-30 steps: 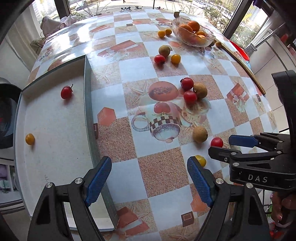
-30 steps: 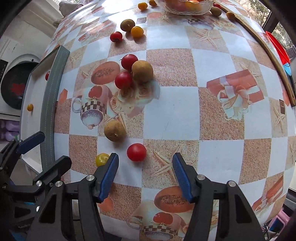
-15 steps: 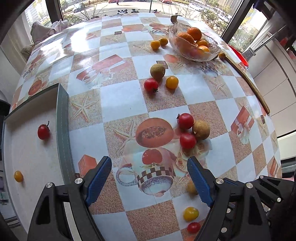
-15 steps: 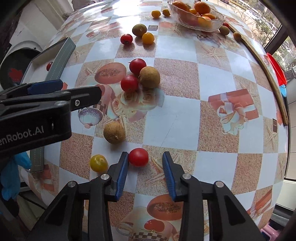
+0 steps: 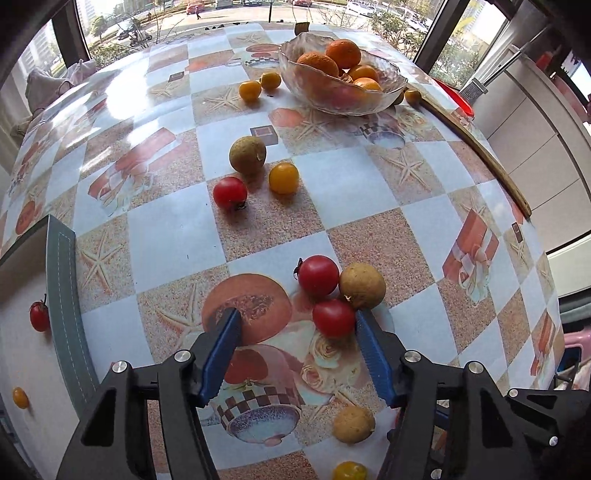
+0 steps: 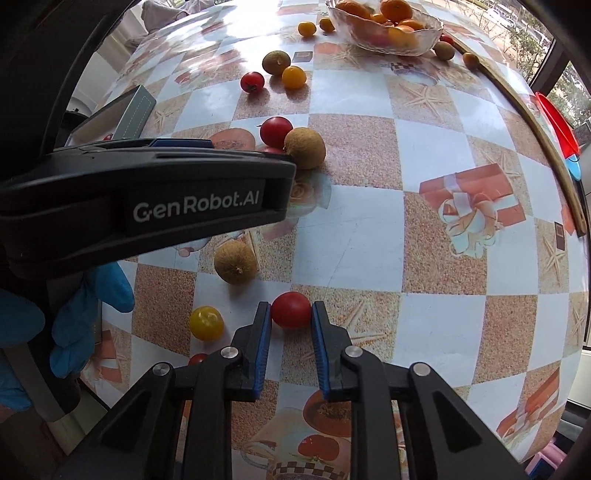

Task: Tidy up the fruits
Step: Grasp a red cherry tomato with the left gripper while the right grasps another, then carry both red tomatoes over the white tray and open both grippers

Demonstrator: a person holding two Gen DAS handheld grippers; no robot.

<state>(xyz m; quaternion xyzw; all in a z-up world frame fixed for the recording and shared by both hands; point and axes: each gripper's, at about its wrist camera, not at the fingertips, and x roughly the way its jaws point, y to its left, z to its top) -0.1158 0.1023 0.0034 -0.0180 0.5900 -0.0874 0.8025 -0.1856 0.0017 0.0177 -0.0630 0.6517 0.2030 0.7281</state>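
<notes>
Nearest in the right wrist view: right gripper (image 6: 291,316) with both blue pads pressed against a red tomato (image 6: 291,309), clamped on it where it rests on the tablecloth (image 6: 369,229). Just left of that, a yellow tomato (image 6: 206,322); a little farther, a brown round fruit (image 6: 235,262). Blue-gloved hand (image 6: 88,306) under the black body of the left tool, at the left edge.

In the left wrist view: left gripper (image 5: 297,325) with fingers spread wide, low over the cloth, right pad just beside a second red tomato (image 5: 333,318) that touches another red tomato (image 5: 318,275) and a brown fruit (image 5: 362,285). No fruit gripped between those fingers.

Off the left table edge, a grey-rimmed tray (image 5: 62,280) holding a small red tomato (image 5: 38,316) and a small yellow one (image 5: 20,397).

Mid-table: red tomato (image 5: 229,192), yellow tomato (image 5: 283,178) and brown fruit (image 5: 247,154) grouped close together.

Far end: glass bowl (image 5: 317,92) of oranges (image 5: 344,53), two small yellow fruits (image 5: 250,91) just left of it.

Glossy checkered cloth printed with teacups, starfish and gift boxes, bright with glare. Beyond, big windows (image 5: 458,33) onto a street with trees and cars; pale cabinets (image 5: 535,122) at right.
</notes>
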